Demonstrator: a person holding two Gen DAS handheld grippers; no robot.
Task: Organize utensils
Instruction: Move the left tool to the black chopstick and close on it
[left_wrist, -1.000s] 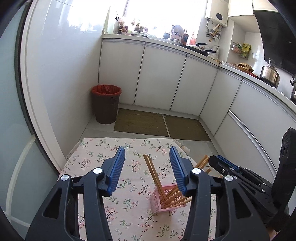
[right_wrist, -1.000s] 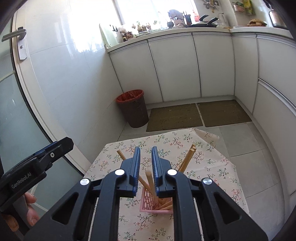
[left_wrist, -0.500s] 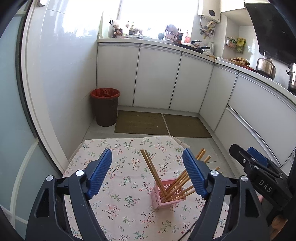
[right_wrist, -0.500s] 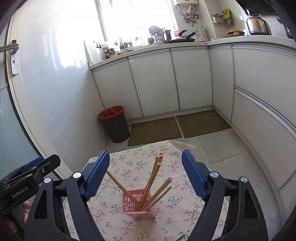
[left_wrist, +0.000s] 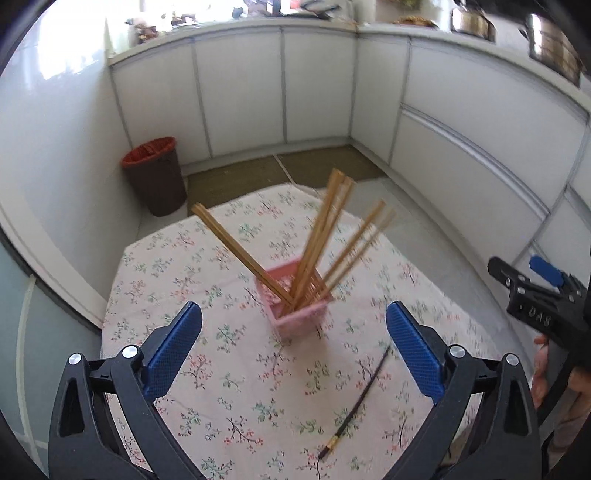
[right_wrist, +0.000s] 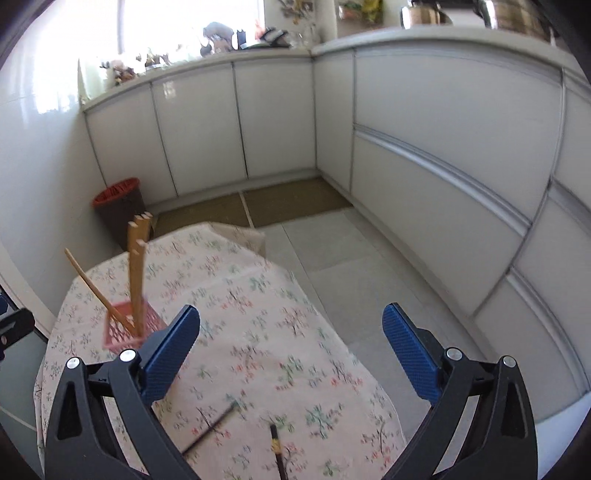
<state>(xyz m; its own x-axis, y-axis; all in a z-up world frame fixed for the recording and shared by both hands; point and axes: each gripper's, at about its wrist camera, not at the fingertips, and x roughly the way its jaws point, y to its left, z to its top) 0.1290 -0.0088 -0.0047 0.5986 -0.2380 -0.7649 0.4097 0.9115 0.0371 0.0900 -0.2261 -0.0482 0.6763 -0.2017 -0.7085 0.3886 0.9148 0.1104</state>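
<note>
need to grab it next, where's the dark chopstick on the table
In the left wrist view, the dark chopstick lies on the tablecloth, near-right of the pink basket.

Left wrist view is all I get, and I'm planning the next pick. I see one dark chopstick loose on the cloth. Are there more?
Observer: Yes. The right wrist view shows two lying apart on the floral cloth: the first dark chopstick and, to its right, the second dark chopstick.
Operator: Is the right gripper free to take one? I only see its side.
Observer: The right gripper is wide open, with nothing between its fingers.
</note>
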